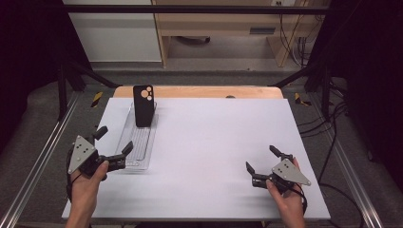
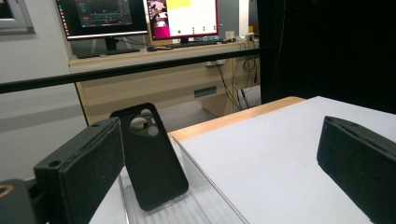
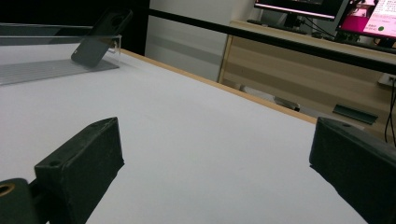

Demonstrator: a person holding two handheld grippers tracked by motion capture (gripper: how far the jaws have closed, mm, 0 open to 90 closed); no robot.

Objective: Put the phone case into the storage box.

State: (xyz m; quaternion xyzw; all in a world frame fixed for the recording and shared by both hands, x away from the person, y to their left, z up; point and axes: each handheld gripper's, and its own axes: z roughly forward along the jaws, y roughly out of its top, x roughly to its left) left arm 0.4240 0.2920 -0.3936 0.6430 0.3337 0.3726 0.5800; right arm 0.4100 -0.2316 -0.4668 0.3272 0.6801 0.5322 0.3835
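We see a black phone case standing nearly upright at the far end of a clear plastic tray, leaning against the tray's far wall, on the left side of the white table. The left gripper sits at the tray's near end, its jaws spread wide and holding nothing; one jaw lies over the tray's near right rim, the other outside to the left. The right gripper rests near the table's right near corner, well apart from the tray, jaws likewise spread and empty. Beyond the table's far edge stands a wooden desk bearing monitors.
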